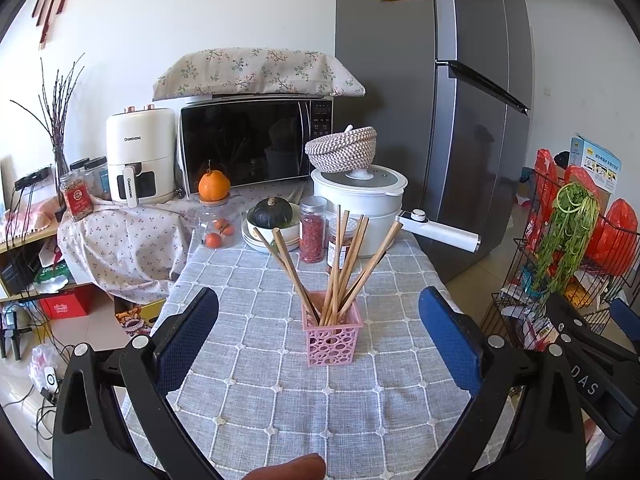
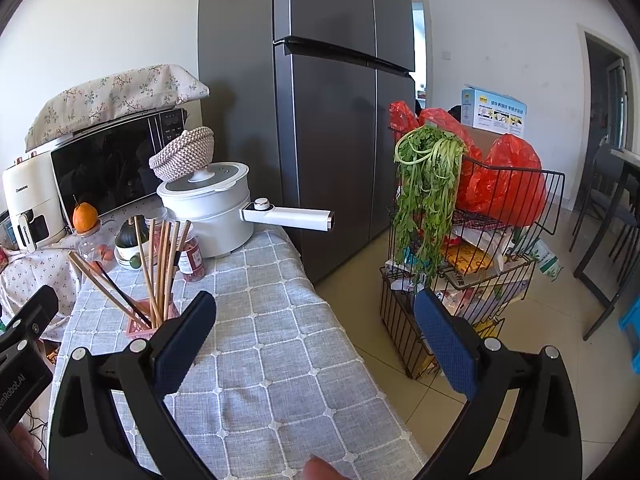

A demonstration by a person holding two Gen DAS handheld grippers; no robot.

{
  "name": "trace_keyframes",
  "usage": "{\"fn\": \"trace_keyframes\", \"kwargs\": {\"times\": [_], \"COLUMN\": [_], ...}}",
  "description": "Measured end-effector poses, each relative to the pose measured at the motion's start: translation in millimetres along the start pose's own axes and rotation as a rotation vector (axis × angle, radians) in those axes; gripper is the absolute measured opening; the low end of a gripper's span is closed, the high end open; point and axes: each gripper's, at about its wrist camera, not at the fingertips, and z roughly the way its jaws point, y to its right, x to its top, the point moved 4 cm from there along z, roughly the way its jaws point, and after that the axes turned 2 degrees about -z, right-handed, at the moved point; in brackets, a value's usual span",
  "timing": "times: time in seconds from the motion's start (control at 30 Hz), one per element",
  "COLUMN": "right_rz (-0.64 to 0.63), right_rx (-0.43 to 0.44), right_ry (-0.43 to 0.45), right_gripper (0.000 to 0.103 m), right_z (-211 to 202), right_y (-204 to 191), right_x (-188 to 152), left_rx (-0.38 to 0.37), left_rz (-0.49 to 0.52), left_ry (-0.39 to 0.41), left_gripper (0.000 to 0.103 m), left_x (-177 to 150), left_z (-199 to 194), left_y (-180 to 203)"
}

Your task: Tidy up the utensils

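Note:
A pink perforated holder (image 1: 333,334) stands upright on the grey checked tablecloth (image 1: 280,384), in the middle of the left wrist view. Several wooden chopsticks (image 1: 340,268) stand in it, fanned outward. My left gripper (image 1: 318,332) is open and empty, its blue pads (image 1: 184,340) either side of the holder but nearer the camera. In the right wrist view the holder (image 2: 146,322) and chopsticks (image 2: 160,268) are at the left. My right gripper (image 2: 316,328) is open and empty, over the table's right edge.
Behind the holder stand jars (image 1: 313,228), a plate stack with a squash (image 1: 272,216), a white pot with a long handle (image 1: 360,200), a microwave (image 1: 256,144) and an air fryer (image 1: 138,156). A fridge (image 2: 332,120) and a wire rack with greens (image 2: 460,240) stand to the right.

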Motion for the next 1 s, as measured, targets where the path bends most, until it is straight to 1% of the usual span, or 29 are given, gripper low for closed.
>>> {"fn": "trace_keyframes", "kwargs": {"times": [1.0], "right_rz": [0.005], "right_rx": [0.01], "right_ry": [-0.028], "right_gripper": [0.097], "right_z": [3.6], "right_y": [2.1], "right_x": [-3.8], "left_rx": [0.0], "left_rz": [0.003], "left_ry": [-0.007], "left_gripper": [0.096], "left_x": [-2.1], "left_z": [1.5], "left_y": [-2.5]}}
